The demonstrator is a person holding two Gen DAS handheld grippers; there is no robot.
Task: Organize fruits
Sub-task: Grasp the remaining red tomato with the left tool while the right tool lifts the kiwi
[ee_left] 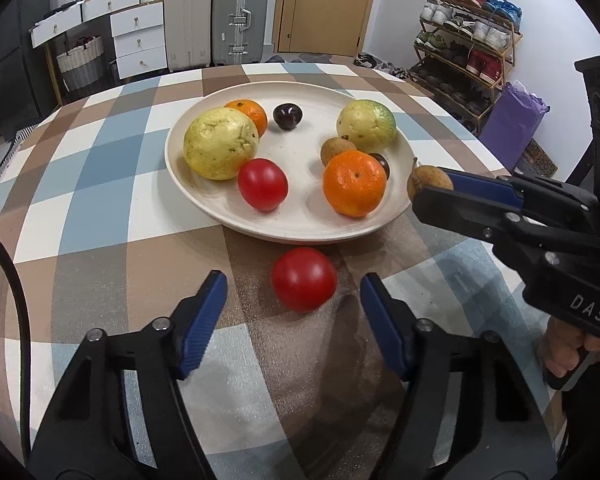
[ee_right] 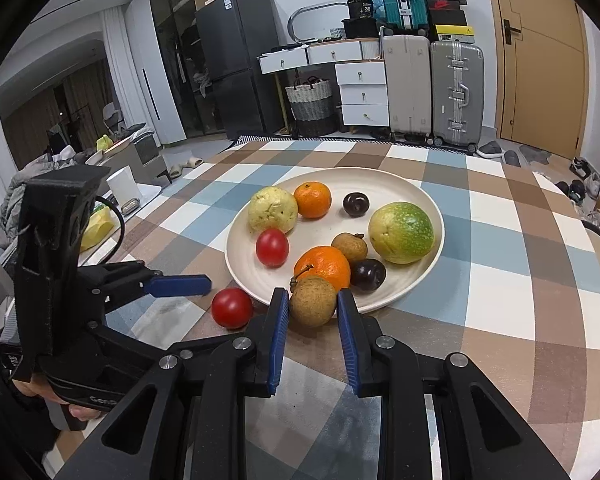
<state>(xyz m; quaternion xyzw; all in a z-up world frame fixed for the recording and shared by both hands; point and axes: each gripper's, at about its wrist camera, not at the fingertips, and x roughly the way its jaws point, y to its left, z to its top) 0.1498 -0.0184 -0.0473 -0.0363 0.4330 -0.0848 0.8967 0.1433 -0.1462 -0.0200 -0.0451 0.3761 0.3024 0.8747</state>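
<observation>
A cream plate (ee_left: 236,208) (ee_right: 404,188) on the checked tablecloth holds two guavas, two oranges, a red tomato, two dark plums and a brown longan. A loose red tomato (ee_left: 304,279) (ee_right: 232,307) lies on the cloth just in front of the plate. My left gripper (ee_left: 294,294) is open, its blue pads on either side of that tomato, not touching it. My right gripper (ee_right: 313,304) is shut on a brown longan (ee_right: 313,301) (ee_left: 428,180) and holds it at the plate's near rim.
The round table (ee_left: 80,208) drops off on all sides. Suitcases (ee_right: 456,92), white drawers and a door stand beyond it. A shoe rack (ee_left: 460,48) stands at the right. The right gripper's body (ee_left: 540,220) is close to the right of the left gripper.
</observation>
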